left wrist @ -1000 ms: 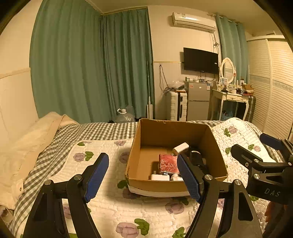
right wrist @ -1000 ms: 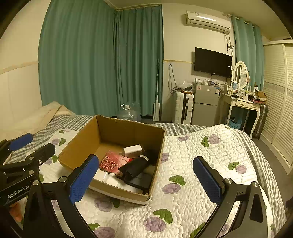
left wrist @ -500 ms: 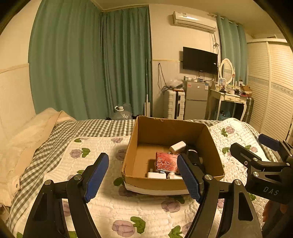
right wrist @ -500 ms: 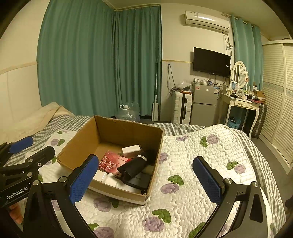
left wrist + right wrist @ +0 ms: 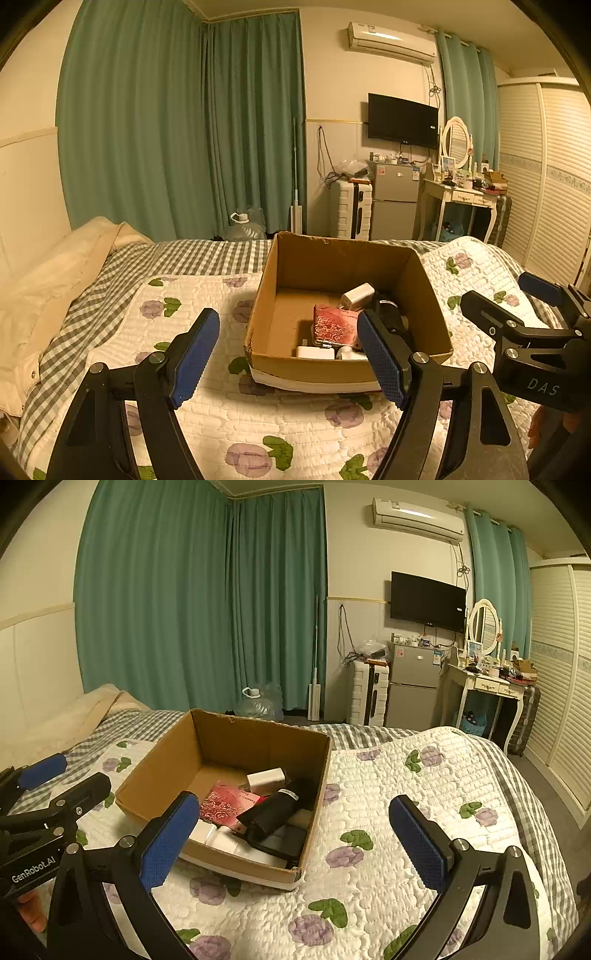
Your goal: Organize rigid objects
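Note:
An open cardboard box (image 5: 295,363) (image 5: 159,775) sits on the flowered quilt of the bed. Inside lie a red rose-patterned packet (image 5: 334,326) (image 5: 221,805), a white charger block (image 5: 356,295) (image 5: 266,777), a black folded umbrella (image 5: 275,810) and flat white boxes (image 5: 316,351) (image 5: 221,840). My left gripper (image 5: 288,354) is open and empty, hovering just short of the box's near wall. My right gripper (image 5: 291,842) is open and empty, near the box's near right corner. Each gripper shows at the edge of the other's view.
The quilt (image 5: 406,775) spreads to the right of the box, a checked sheet and pillow (image 5: 55,266) to the left. Beyond the bed stand green curtains, a white suitcase (image 5: 351,210), a small fridge (image 5: 393,201) and a dressing table (image 5: 461,195).
Both views have risen and drawn back slightly; the box sits a little lower and farther. Both grippers stay open and empty. The box contents have not moved.

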